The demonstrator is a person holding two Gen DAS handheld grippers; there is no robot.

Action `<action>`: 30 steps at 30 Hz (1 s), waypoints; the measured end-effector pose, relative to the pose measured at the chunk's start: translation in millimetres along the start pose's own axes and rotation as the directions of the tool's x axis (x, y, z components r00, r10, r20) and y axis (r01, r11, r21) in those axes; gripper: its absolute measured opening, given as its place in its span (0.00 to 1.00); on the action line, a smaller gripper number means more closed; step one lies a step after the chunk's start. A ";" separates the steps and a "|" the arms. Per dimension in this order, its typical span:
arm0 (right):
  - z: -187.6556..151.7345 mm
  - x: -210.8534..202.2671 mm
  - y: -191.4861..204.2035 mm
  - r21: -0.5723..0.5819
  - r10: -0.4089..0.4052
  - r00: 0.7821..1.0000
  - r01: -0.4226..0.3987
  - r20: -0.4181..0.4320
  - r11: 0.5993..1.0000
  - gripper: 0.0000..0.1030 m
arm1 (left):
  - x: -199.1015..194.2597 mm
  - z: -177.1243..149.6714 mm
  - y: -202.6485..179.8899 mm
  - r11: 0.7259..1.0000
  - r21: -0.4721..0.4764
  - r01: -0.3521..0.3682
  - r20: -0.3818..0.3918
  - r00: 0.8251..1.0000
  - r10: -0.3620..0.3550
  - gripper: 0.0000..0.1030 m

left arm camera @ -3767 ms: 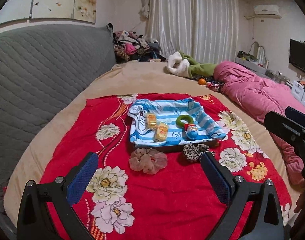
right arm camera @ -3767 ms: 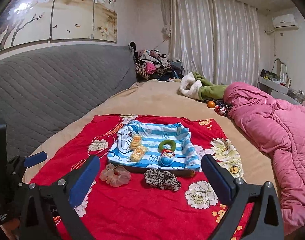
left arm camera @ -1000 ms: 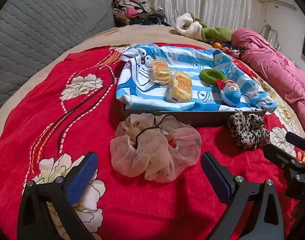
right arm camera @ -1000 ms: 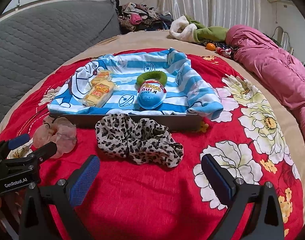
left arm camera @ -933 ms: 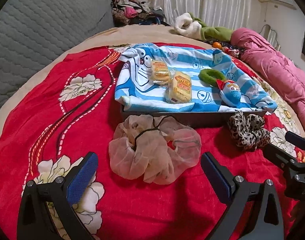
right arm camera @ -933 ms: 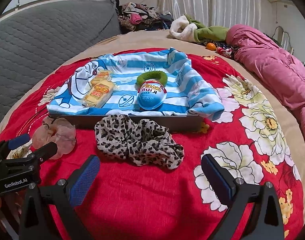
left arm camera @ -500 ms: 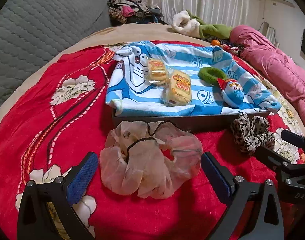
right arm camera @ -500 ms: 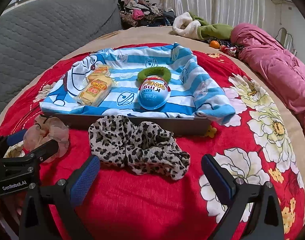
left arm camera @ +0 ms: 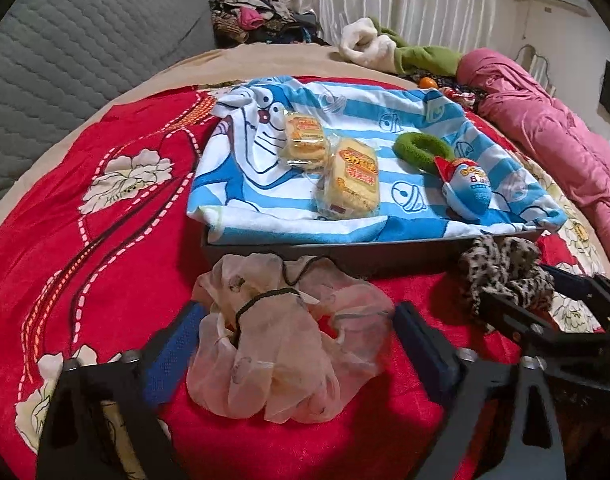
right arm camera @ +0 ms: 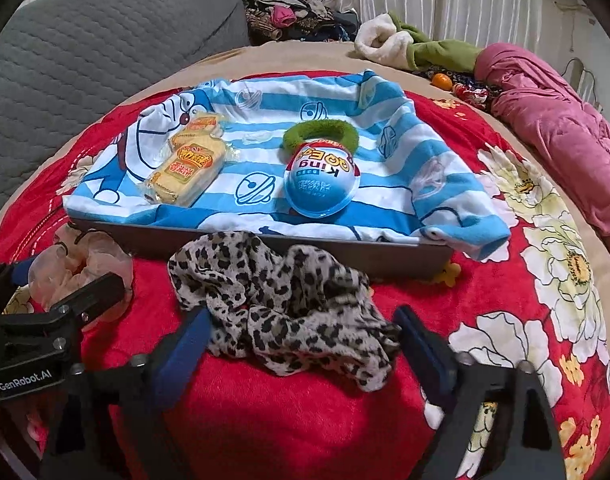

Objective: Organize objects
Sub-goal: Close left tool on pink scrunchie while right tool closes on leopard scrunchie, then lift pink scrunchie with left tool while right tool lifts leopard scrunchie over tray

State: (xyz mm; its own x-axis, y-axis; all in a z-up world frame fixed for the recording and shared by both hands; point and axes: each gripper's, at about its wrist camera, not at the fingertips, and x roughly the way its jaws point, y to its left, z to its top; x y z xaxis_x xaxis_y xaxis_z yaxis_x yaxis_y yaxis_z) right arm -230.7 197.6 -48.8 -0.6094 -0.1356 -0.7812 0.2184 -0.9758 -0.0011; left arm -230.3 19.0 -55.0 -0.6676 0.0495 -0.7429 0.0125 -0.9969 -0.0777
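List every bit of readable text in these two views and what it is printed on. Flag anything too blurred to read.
"GenRobot.AI": on the left gripper, seen in the right wrist view.
"King" with "EGG" above it, upside down: on the blue egg toy.
Small white line under "King": too small to read.
Red and yellow print on the two snack packs: too blurred to read.
Nothing else legible.

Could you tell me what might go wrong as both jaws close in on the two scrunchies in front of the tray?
1. The pink scrunchie is sheer and floppy; the left gripper, jaws just closing around it, may pinch the red blanket too.
2. The leopard scrunchie sprawls wide, so the right gripper may catch only a fold.
3. Both lie close against the tray wall, which could snag a lift.
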 end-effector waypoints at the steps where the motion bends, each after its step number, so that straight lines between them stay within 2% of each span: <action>1: 0.2 0.7 0.0 -0.001 0.002 1.000 -0.002 -0.002 1.000 0.78 | 0.2 0.2 -0.2 1.000 0.000 -0.003 -0.002 1.000 0.003 0.75; 2: 0.4 1.5 0.4 -0.003 0.004 1.000 -0.004 -0.004 1.000 0.74 | 1.2 0.1 0.1 1.000 0.002 -0.002 -0.008 1.000 0.002 0.69; 4: 0.8 2.9 1.3 -0.007 0.011 1.000 -0.011 -0.012 1.000 0.68 | 3.0 -0.3 0.1 1.000 0.002 0.003 -0.022 1.000 -0.003 0.65; 7: 1.5 1.5 3.6 -0.013 0.028 1.000 -0.028 -0.006 1.000 0.54 | 3.5 -2.8 -0.4 1.000 0.003 0.014 -0.037 0.999 -0.014 0.48; 8: 1.6 1.2 4.9 -0.018 0.035 0.999 -0.035 -0.005 0.999 0.48 | 3.5 -3.2 -1.2 1.000 0.006 0.020 -0.043 0.999 -0.020 0.38; 9: 1.9 1.6 6.2 -0.022 0.045 0.999 -0.046 -0.011 0.999 0.45 | 3.7 -3.7 -1.4 1.000 0.006 0.024 -0.050 0.998 -0.024 0.32; 12: 1.5 1.3 9.6 -0.024 0.081 0.996 -0.082 -0.020 0.996 0.35 | 4.3 -5.0 -0.9 0.999 -0.004 0.051 -0.072 0.996 -0.051 0.20; 14: 0.1 -0.8 10.6 -0.023 0.097 0.995 -0.097 -0.018 0.995 0.31 | 2.3 -4.9 -0.8 0.998 -0.006 0.059 -0.074 0.996 -0.059 0.17; 19: -3.3 -10.7 7.0 0.011 0.134 0.991 -0.134 -0.001 0.991 0.27 | -5.9 -4.6 -3.5 0.997 -0.001 0.081 -0.068 0.994 -0.081 0.14; 30: -5.8 -46.5 3.4 0.035 0.151 0.986 -0.153 0.064 0.988 0.24 | -44.8 -4.0 -8.9 0.998 0.010 0.068 -0.014 0.998 -0.068 0.14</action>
State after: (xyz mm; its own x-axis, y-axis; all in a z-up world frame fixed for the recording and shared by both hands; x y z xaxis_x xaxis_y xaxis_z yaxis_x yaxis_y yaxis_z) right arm -197.3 201.6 -16.1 -0.6169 -0.2919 -0.7309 0.2828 -0.9489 0.1403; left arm -197.5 25.9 -23.7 -0.6564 0.1183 -0.7451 -0.0405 -0.9917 -0.1218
